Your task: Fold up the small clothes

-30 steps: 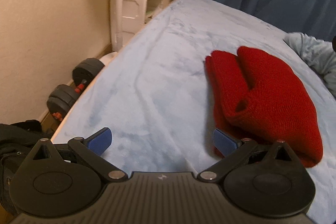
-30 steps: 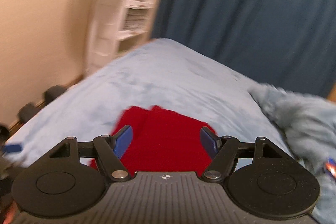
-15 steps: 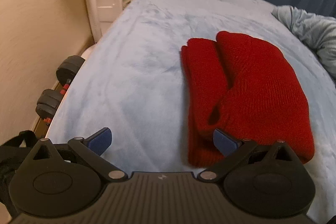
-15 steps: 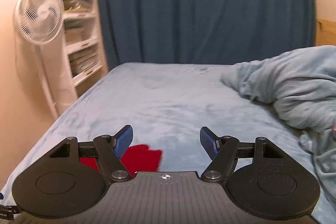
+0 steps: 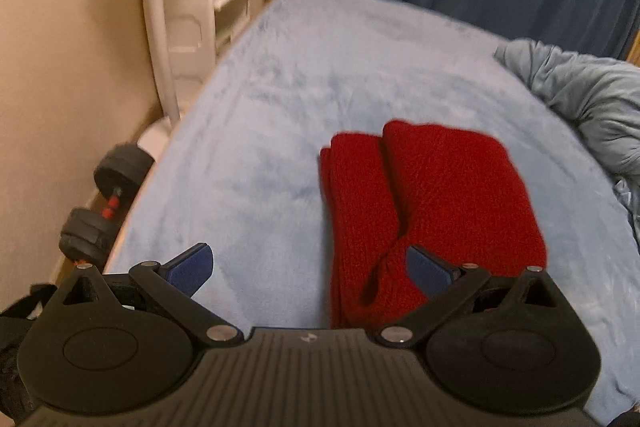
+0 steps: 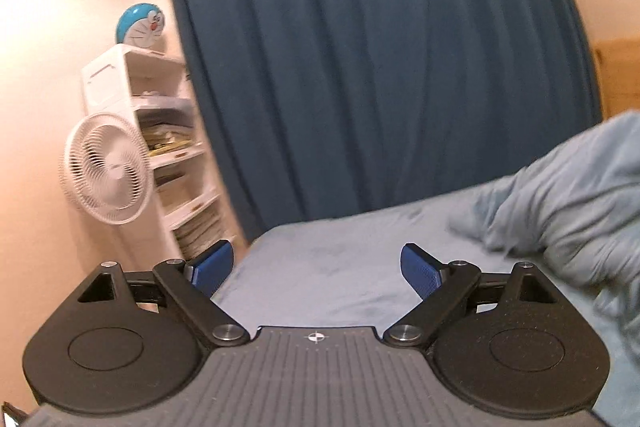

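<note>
Right gripper tilted up off one red knit; both grippers, left included, spread, empty.

Blue curtain, white shelf unit, fan, beige wall.

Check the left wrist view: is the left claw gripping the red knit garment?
No, the left claw is open with nothing between its blue fingers, and the red knit garment lies folded on the light blue bed.
</note>
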Motion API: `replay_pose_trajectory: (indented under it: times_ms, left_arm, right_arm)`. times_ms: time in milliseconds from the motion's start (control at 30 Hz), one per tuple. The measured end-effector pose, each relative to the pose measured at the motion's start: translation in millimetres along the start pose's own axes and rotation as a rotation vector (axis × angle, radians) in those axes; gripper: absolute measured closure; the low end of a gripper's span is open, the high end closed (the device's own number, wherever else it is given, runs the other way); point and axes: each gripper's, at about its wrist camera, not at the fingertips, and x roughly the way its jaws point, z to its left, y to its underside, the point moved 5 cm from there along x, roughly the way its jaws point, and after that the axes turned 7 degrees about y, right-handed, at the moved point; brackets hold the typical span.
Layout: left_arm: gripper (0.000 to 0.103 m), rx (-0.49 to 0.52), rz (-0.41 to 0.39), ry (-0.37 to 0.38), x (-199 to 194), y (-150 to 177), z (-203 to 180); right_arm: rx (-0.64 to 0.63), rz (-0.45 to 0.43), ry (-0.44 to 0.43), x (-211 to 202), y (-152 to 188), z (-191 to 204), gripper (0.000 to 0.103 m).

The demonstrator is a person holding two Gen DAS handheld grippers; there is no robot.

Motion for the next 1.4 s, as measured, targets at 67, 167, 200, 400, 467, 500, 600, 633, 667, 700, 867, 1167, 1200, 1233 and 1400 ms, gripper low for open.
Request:
replay_pose_trajectory:
  times_ms: [67, 167, 200, 400, 467, 500, 600, 633, 667, 700, 867, 1167, 1200, 1233, 1400]
  left_arm:
    - [0.000, 0.027, -0.035, -0.008, -18.3, 8.5, -5.3]
    - [0.000, 0.060, -0.064, 0.000, -47.7, 25.4, -17.2]
    - [0.000, 0.060, -0.066, 0.005, -56.3, 30.4, -20.1]
    - [0.000, 0.049, -0.040, 0.028, -84.2, 51.5, -32.6]
    - [0.000, 0.014, -0.026, 0.005, -81.8, 56.4, -30.9]
    - [0.000, -0.007, -0.009, 0.011, -78.6, 58.7, -29.7]
    - [0.000, -0.022, 0.023, 0.012, -66.5, 62.2, -27.5]
    - [0.000, -0.013, 0.032, -0.004, -59.8, 62.3, -27.0]
    - [0.000, -0.012, 0.039, -0.018, -53.4, 61.5, -25.0]
    - [0.000, -0.020, 0.046, -0.022, -46.6, 60.0, -23.4]
    - [0.000, -0.131, 0.011, 0.050, -9.6, 29.9, -18.5]
    - [0.070, -0.253, 0.239, 0.136, 96.4, 31.9, -21.9]
    - [0.071, -0.248, 0.223, 0.156, 85.5, 32.3, -20.4]
    - [0.074, -0.255, 0.214, 0.166, 75.6, 33.9, -19.1]
    - [0.076, -0.211, 0.227, 0.134, 64.6, 49.3, -17.9]
  right_arm:
    - [0.026, 0.015, -0.030, -13.2, 0.8, 16.4, 0.012]
    - [0.052, 0.001, -0.065, -57.7, -5.0, 42.3, 0.011]
    - [0.053, 0.005, -0.060, -68.4, -3.8, 48.4, 0.011]
    - [0.027, 0.055, -0.037, -109.7, 7.6, 54.5, 0.008]
    - [0.027, 0.056, -0.021, -113.2, 16.6, 47.5, 0.008]
    - [0.031, 0.076, -0.015, -110.9, 24.3, 44.3, 0.008]
    - [0.031, 0.156, 0.014, -96.7, 57.8, 29.5, 0.008]
    - [0.030, 0.179, 0.030, -90.3, 70.5, 23.6, 0.008]
    - [0.029, 0.218, 0.056, -80.2, 87.1, 16.6, 0.008]
    - [0.032, 0.260, 0.085, -68.9, 103.2, 10.0, 0.008]
    - [0.023, 0.478, 0.149, -10.7, 177.8, -13.1, 0.008]
    - [0.006, 0.637, 0.192, 67.5, 234.1, -20.8, 0.010]
    - [0.005, 0.648, 0.182, 70.7, 237.0, -20.9, 0.010]
    - [-0.003, 0.659, 0.169, 72.6, 239.4, -20.1, 0.011]
    - [-0.044, 0.666, 0.108, 73.1, 243.6, -9.8, 0.011]
